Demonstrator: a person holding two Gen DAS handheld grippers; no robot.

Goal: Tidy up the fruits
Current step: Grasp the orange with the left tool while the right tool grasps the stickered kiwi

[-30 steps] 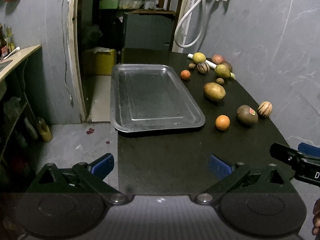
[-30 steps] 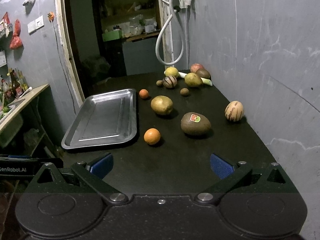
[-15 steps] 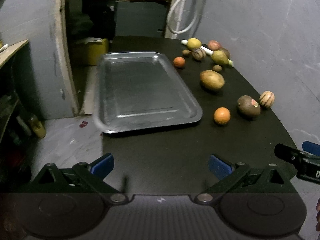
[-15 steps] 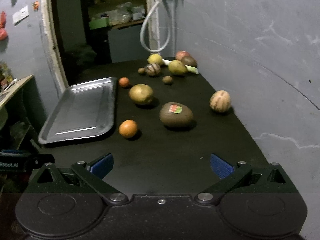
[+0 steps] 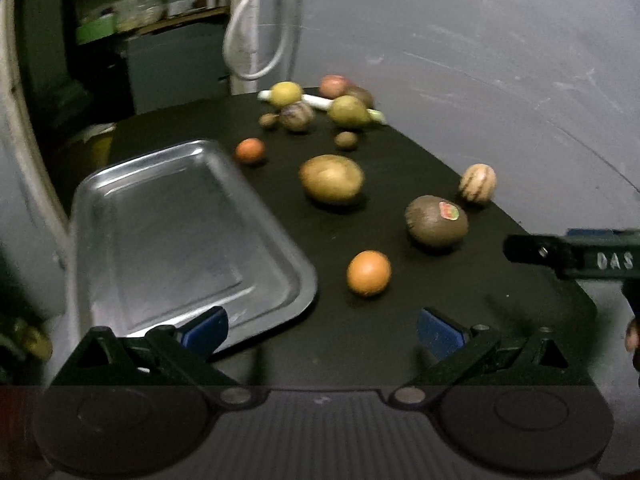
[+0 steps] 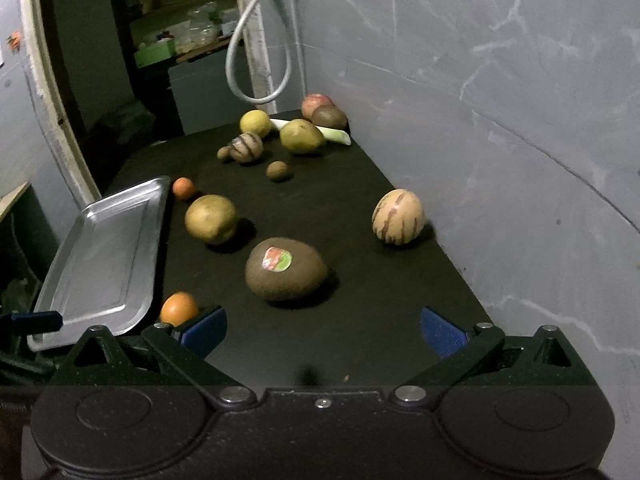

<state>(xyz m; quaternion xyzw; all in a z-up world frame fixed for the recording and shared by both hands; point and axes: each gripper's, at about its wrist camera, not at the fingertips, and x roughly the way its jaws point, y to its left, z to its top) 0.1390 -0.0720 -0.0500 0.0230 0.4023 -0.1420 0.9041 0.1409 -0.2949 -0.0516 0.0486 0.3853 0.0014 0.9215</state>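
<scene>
Fruits lay loose on the black table (image 6: 360,320), none yet in the metal tray (image 5: 168,232) at left. Right gripper (image 6: 323,330) was wide open and empty, lined up near the brown stickered fruit (image 6: 286,269); the orange (image 5: 368,273) sat nearer the tray. Left gripper (image 5: 322,330) was also spread, holding nothing. Step looked like first-pick approach; next move needs closing in around one fruit.
</scene>
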